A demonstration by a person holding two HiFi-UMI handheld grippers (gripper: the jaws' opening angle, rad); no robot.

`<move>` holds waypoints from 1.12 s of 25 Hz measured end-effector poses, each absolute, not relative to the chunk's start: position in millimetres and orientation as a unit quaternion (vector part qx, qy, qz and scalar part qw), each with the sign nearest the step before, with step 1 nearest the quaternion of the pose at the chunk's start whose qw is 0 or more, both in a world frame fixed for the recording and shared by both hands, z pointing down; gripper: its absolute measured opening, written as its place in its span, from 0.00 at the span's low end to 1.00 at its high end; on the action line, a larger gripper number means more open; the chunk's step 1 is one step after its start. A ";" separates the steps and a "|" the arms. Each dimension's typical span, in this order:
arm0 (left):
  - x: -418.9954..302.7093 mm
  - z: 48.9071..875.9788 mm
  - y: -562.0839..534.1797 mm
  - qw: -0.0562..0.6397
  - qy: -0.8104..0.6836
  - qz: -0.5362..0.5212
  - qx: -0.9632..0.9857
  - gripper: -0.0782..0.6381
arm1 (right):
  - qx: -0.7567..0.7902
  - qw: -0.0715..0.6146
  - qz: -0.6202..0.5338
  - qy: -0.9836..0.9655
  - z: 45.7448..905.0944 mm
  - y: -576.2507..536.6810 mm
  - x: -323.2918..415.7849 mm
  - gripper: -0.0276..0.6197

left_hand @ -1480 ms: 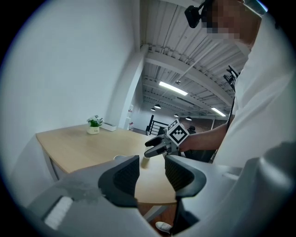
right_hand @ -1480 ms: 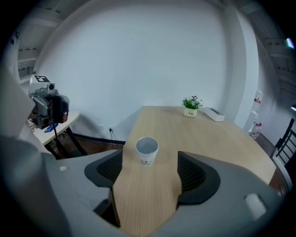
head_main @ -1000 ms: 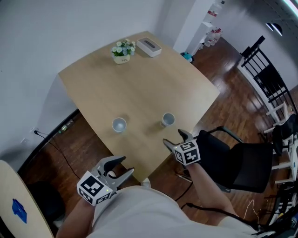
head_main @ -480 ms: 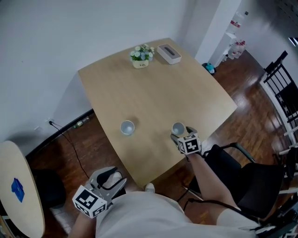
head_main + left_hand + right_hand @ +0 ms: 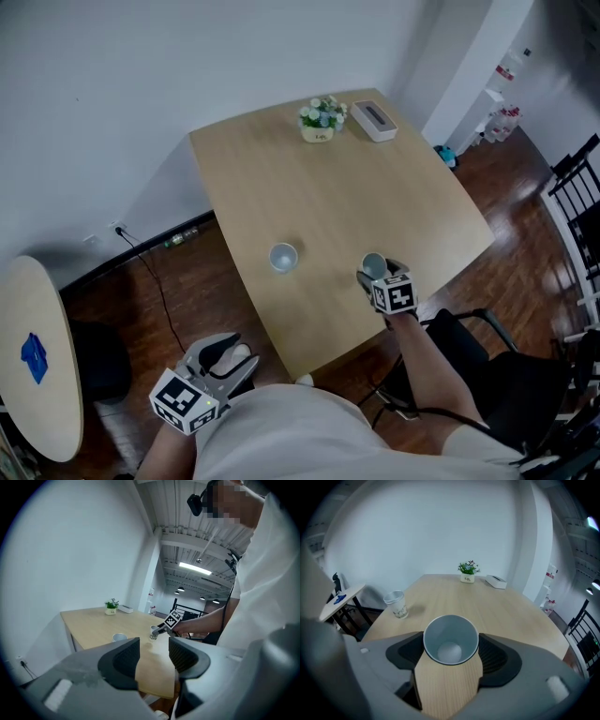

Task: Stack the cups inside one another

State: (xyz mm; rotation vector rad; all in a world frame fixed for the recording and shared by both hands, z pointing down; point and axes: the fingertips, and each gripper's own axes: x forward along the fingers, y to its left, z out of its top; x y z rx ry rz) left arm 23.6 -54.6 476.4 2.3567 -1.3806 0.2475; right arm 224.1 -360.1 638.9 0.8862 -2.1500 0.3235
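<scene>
Two white paper cups stand on the light wooden table (image 5: 309, 187). The near-right cup (image 5: 374, 266) sits upright between the jaws of my right gripper (image 5: 377, 274), which are shut against its sides. From above, this cup (image 5: 450, 641) is empty and my right gripper (image 5: 451, 645) touches it on both sides. The other cup (image 5: 283, 256) stands free to the left, also the printed cup (image 5: 396, 604). My left gripper (image 5: 234, 354) hangs off the table near my body, open and empty; my left gripper (image 5: 153, 651) faces both cups.
A small flower pot (image 5: 322, 120) and a white box (image 5: 375, 119) stand at the table's far edge. A round side table (image 5: 37, 356) is at the left, a black chair (image 5: 487, 366) at the right. A cable (image 5: 155, 281) runs over the wooden floor.
My right gripper moved forward to the near-right cup and its jaws now hold it. My left gripper drew back off the table's edge and its jaws narrowed.
</scene>
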 end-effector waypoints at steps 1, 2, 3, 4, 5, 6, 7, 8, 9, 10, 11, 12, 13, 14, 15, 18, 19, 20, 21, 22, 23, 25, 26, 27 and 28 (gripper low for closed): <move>20.4 475.3 -56.2 0.196 -0.492 0.086 0.844 0.40 | 0.342 0.383 0.124 -0.849 630.7 -357.2 214.0 0.61; 17.1 473.6 -57.4 0.194 -0.491 0.084 0.845 0.40 | 0.335 0.379 0.121 -0.854 622.7 -353.5 203.6 0.61; 14.0 471.8 -58.0 0.192 -0.490 0.081 0.847 0.40 | 0.327 0.377 0.118 -0.859 614.6 -348.9 192.8 0.61; 11.2 470.2 -57.6 0.189 -0.487 0.077 0.849 0.40 | 0.318 0.375 0.114 -0.863 606.5 -343.3 181.8 0.61; 8.7 469.3 -56.4 0.187 -0.483 0.073 0.852 0.40 | 0.309 0.374 0.108 -0.868 598.2 -337.1 170.7 0.61; 6.3 468.8 -54.8 0.185 -0.479 0.069 0.855 0.40 | 0.301 0.372 0.102 -0.872 589.7 -330.4 159.5 0.61; 3.5 468.8 -53.1 0.185 -0.476 0.066 0.857 0.40 | 0.292 0.370 0.096 -0.877 581.3 -323.8 148.3 0.61; 0.0 469.3 -51.8 0.185 -0.472 0.063 0.859 0.40 | 0.284 0.366 0.092 -0.881 573.2 -317.5 136.8 0.61; -4.2 470.2 -51.2 0.187 -0.469 0.061 0.861 0.40 | 0.277 0.361 0.091 -0.886 565.6 -311.8 125.0 0.61; -8.7 471.5 -51.4 0.189 -0.466 0.059 0.862 0.40 | 0.271 0.356 0.092 -0.890 558.8 -306.8 113.2 0.61; -12.9 472.7 -52.0 0.191 -0.463 0.058 0.863 0.40 | 0.265 0.350 0.093 -0.894 552.9 -302.3 102.1 0.61; -16.6 473.5 -52.7 0.192 -0.460 0.057 0.865 0.40 | 0.260 0.346 0.093 -0.897 548.1 -298.1 92.0 0.61; -20.2 473.9 -53.5 0.191 -0.457 0.057 0.867 0.40 | 0.255 0.343 0.090 -0.900 544.5 -294.2 82.9 0.61; -24.1 473.9 -54.2 0.189 -0.455 0.056 0.868 0.40 | 0.251 0.342 0.085 -0.902 542.5 -290.7 74.4 0.61; -28.5 473.5 -54.8 0.187 -0.453 0.054 0.870 0.40 | 0.248 0.342 0.081 -0.903 541.9 -287.6 66.5 0.61; -43.3 473.0 -54.3 0.187 -0.451 0.048 0.871 0.40 | 0.243 0.343 0.076 -0.904 544.3 -283.0 45.5 0.61; -48.8 473.3 -53.6 0.187 -0.451 0.048 0.871 0.40 | 0.242 0.344 0.076 -0.904 544.9 -282.9 38.7 0.61; -54.8 474.0 -52.6 0.188 -0.451 0.049 0.871 0.40 | 0.241 0.344 0.076 -0.904 545.6 -283.0 32.1 0.61; -61.3 474.9 -51.4 0.190 -0.452 0.050 0.870 0.40 | 0.241 0.343 0.076 -0.905 546.8 -283.3 25.6 0.61; -68.0 475.9 -49.9 0.192 -0.452 0.051 0.869 0.40 | 0.241 0.343 0.078 -0.905 548.5 -283.5 19.4 0.61; -74.6 476.8 -48.3 0.194 -0.453 0.052 0.868 0.40 | 0.241 0.344 0.079 -0.904 550.9 -283.7 13.7 0.61; -87.2 478.2 -45.2 0.198 -0.453 0.054 0.867 0.40 | 0.242 0.348 0.082 -0.902 558.0 -284.3 3.9 0.61; -93.0 478.9 -44.2 0.199 -0.453 0.056 0.867 0.40 | 0.242 0.351 0.083 -0.901 562.9 -284.7 0.2 0.61; -98.5 479.7 -43.4 0.200 -0.452 0.058 0.867 0.40 | 0.244 0.355 0.084 -0.899 568.5 -285.4 -2.5 0.61; -103.7 480.5 -43.0 0.201 -0.450 0.060 0.868 0.40 | 0.247 0.358 0.086 -0.896 574.5 -286.0 -4.5 0.61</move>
